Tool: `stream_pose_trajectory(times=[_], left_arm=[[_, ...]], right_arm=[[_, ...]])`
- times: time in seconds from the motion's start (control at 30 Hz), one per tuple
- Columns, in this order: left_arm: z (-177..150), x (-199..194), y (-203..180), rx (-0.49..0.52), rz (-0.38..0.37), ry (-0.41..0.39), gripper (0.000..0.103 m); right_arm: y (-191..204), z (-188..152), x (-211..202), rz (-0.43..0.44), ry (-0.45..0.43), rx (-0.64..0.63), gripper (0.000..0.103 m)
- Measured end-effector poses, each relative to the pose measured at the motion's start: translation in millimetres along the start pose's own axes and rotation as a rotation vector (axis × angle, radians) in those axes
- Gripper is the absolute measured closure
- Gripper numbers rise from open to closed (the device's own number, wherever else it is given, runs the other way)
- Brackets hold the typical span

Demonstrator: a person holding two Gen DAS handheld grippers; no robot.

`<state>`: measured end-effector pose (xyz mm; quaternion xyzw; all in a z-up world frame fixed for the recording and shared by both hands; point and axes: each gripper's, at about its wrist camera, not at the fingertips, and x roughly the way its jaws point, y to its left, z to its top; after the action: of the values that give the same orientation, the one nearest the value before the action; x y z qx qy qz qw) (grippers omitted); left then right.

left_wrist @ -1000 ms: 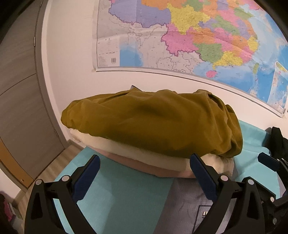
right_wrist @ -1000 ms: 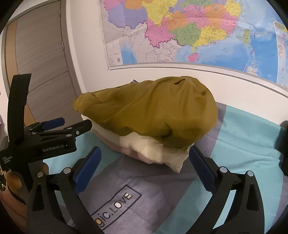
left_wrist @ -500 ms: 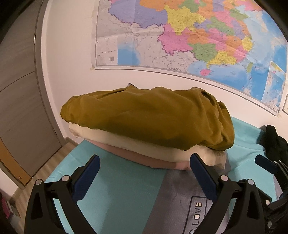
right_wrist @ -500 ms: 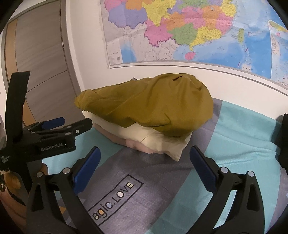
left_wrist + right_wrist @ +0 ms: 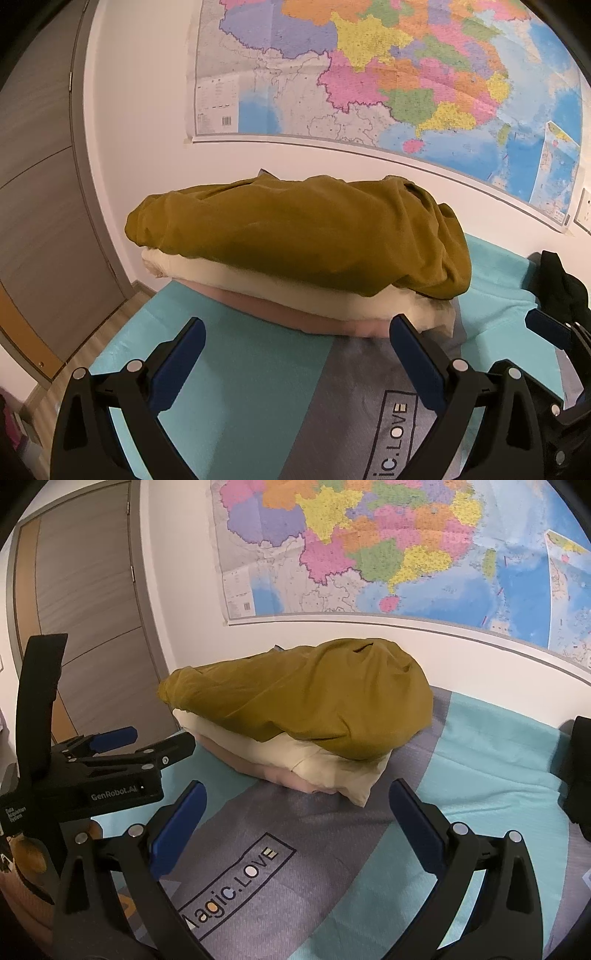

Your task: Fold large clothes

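While both tools hover low over the bedspread (image 5: pixel 491 760), neither has hold of anything: the left gripper (image 5: pixel 295 354) has its blue-padded fingers spread wide, nothing between them, and the right gripper (image 5: pixel 295 816) is parted just as far, also with nothing in it. Each points toward the wall, level with the bed surface. In the right wrist view the left gripper sits off to the left, seen from its side, just above the teal part of the cover.

Ahead of both lies the pile of folded clothes: a mustard garment (image 5: pixel 306 236) on top, a cream piece (image 5: pixel 332 295) under it, and a pink layer (image 5: pixel 295 317) at the bottom, resting on the bedspread close to the wall. Neither gripper touches the stack. A grey panel with lettering (image 5: pixel 236 882) lies between the right gripper and the pile. A large map (image 5: pixel 388 74) hangs on the wall behind, a wooden door (image 5: pixel 85 609) stands to the left, and a dark object (image 5: pixel 561 288) sits on the bed at the right.
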<state>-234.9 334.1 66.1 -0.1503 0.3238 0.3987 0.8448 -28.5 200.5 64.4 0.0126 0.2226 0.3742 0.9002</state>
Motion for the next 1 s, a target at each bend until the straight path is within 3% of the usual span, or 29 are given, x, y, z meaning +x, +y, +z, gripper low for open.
stream_pose_trajectory(times=[1.0], left_arm=[[-6.2,-5.4,-4.8,0.017,0.016,0.006,0.007]], right_arm=[[0.4,-6.3,-7.1,0.01,0.0,0.008,0.006]])
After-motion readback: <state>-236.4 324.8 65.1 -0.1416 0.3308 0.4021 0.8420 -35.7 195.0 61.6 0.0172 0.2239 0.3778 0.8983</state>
